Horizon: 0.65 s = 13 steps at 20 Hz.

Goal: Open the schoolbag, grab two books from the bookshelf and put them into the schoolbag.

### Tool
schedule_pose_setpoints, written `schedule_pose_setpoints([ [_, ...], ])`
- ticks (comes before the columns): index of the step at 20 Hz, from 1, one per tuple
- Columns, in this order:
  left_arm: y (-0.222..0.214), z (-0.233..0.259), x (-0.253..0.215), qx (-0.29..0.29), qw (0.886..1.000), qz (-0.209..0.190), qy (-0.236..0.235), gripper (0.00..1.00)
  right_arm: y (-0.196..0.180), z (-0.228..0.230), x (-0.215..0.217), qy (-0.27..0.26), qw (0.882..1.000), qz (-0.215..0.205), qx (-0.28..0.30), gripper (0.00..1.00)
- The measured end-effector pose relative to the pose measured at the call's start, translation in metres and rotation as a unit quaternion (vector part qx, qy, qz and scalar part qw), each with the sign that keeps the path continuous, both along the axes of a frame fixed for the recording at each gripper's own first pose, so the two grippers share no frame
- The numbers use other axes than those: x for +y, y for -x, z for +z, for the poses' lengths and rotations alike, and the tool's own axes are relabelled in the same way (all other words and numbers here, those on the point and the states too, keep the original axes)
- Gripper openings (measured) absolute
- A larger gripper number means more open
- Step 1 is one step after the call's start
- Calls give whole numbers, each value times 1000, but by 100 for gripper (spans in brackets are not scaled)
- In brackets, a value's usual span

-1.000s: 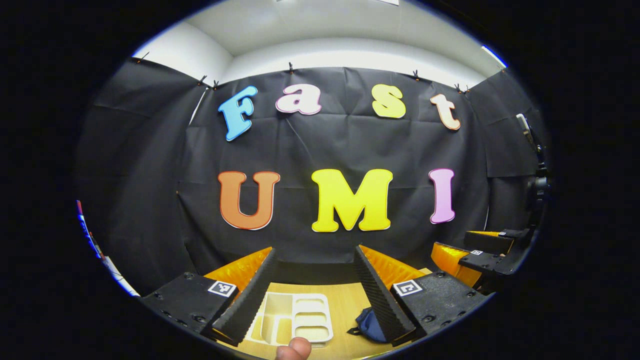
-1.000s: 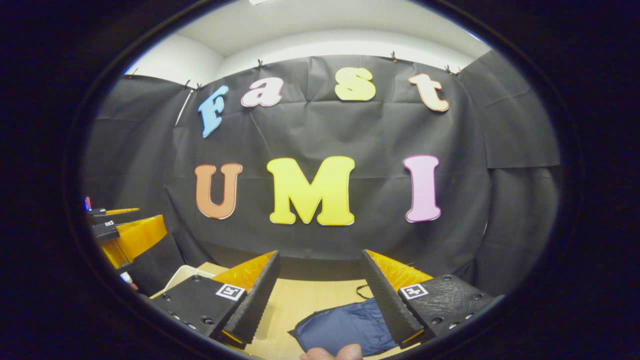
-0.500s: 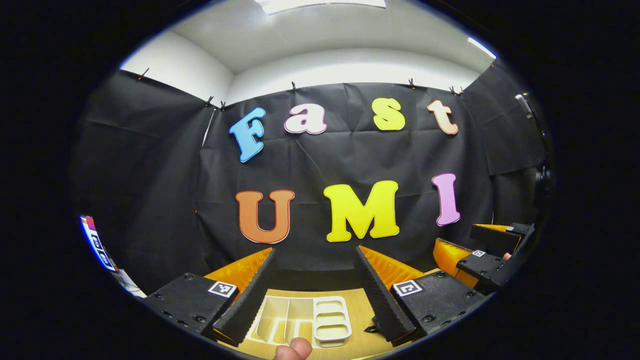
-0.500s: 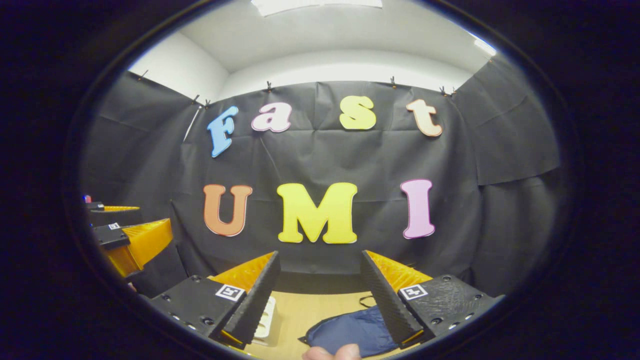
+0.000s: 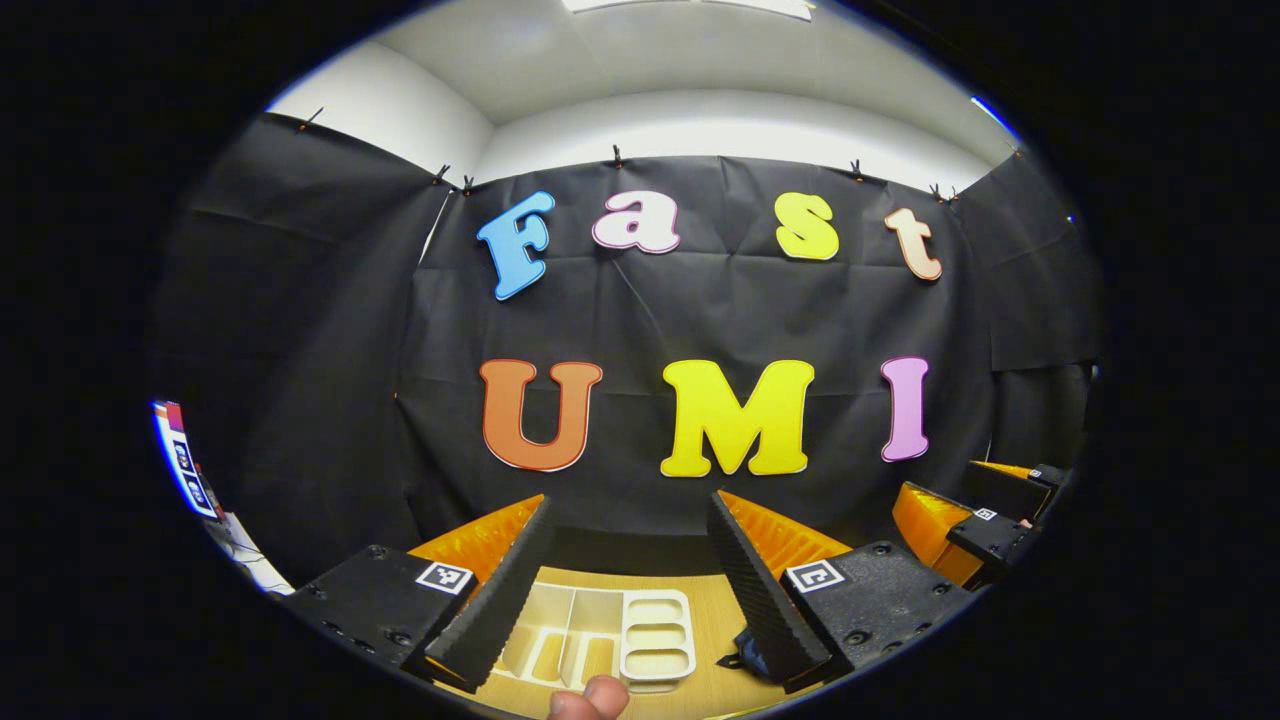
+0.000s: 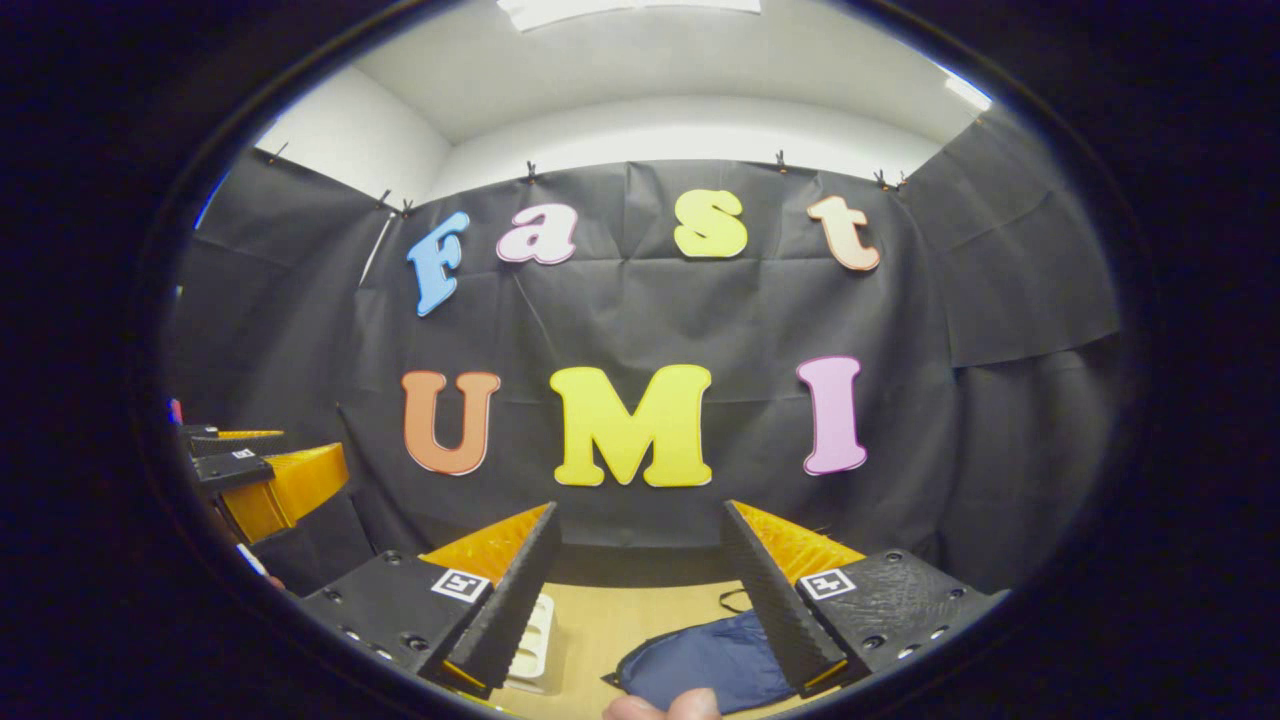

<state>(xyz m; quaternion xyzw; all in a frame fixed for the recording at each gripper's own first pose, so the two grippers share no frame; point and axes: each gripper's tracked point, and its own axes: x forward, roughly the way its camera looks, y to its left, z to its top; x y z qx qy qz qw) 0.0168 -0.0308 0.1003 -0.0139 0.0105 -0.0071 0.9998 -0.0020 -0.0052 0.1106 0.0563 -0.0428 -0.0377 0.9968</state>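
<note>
Lying below right tool (image 6: 637, 560), schoolbag (image 6: 705, 661), fingers apart

I'm seeing a white divided tray (image 5: 600, 640) sitting flat on the wooden table (image 5: 715, 625), long slots on one side, short pockets on the other. In the right gripper view, a white tray edge (image 6: 532, 640) is poking out low left. Black cloth wall (image 5: 700, 320) is hanging behind, clipped along the top, under white wall (image 6: 640, 125) and ceiling light (image 6: 630, 8).
</note>
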Motion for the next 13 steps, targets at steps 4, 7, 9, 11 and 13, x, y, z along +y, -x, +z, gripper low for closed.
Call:
schedule_pose_setpoints([
  [4, 0, 2, -3, 0, 1000, -9, 0, 97, -2, 0, 0, 1, 1000, -3, 1, 96],
  [7, 0, 2, -1, 0, 1000, -8, -1, 97, -1, -3, -1, -3, 1000, -5, 5, 94],
  [9, 1, 4, 1, 0, 1000, -4, -2, 98, -2, -3, 0, -6, 1000, -5, 6, 96],
  [11, 2, 5, 2, -1, 1000, -3, -2, 98, -4, -5, 4, -7, 1000, -1, 9, 94],
  [13, 5, 9, 3, -2, 1000, 0, -4, 98, -5, -6, 9, -5, 1000, 6, 11, 94],
])
